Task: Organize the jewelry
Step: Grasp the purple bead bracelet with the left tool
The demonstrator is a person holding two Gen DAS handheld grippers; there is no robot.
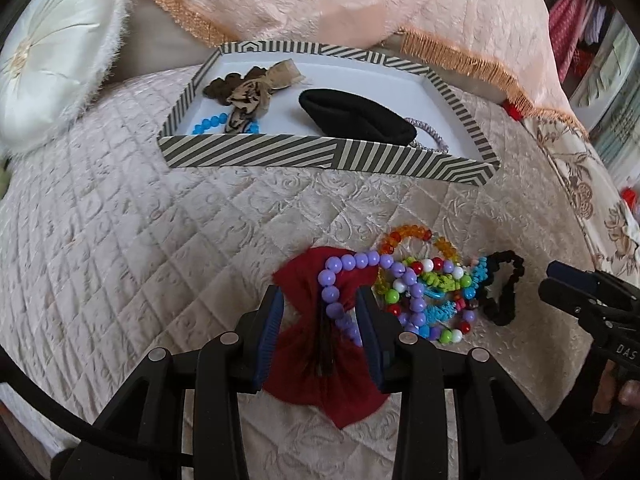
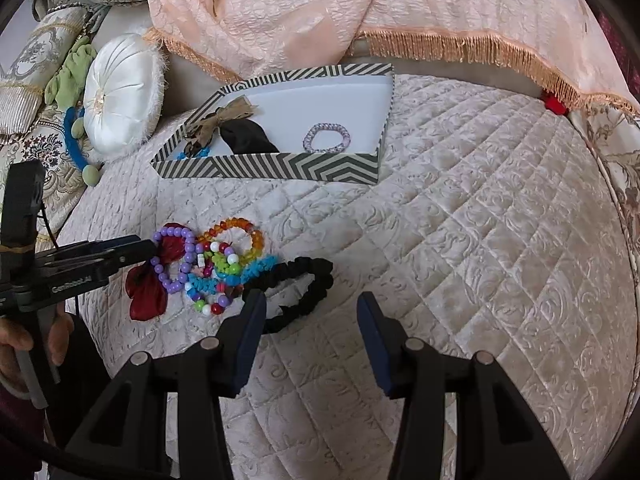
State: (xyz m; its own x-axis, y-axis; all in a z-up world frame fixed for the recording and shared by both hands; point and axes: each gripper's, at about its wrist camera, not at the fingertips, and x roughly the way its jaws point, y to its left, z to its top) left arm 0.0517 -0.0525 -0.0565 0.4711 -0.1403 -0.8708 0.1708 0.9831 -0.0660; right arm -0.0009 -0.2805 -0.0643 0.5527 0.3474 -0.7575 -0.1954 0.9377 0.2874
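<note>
A pile of jewelry lies on the quilted bed cover: a red bow (image 1: 308,344) (image 2: 146,284), a purple bead bracelet (image 1: 340,280) (image 2: 176,256), an orange bead bracelet (image 1: 408,236) (image 2: 240,224), a multicoloured bead bracelet (image 1: 424,272), turquoise pieces and a black scrunchie (image 1: 504,288) (image 2: 304,280). My left gripper (image 1: 320,320) (image 2: 148,246) points steeply down, open, with its fingers either side of the bow's middle and the purple beads. My right gripper (image 2: 310,320) (image 1: 554,280) is open over the quilt, its left finger next to the scrunchie. The striped box (image 1: 320,152) (image 2: 260,166) behind holds a brown bow, black cloth, blue beads and a lilac bracelet (image 2: 326,138).
A white round cushion (image 1: 52,60) (image 2: 120,92) sits left of the box. A peach fringed cloth (image 1: 360,0) (image 2: 400,12) hangs behind it. A blue and green cord (image 2: 74,136) lies at far left. A person's hand (image 2: 16,340) holds the left gripper's handle.
</note>
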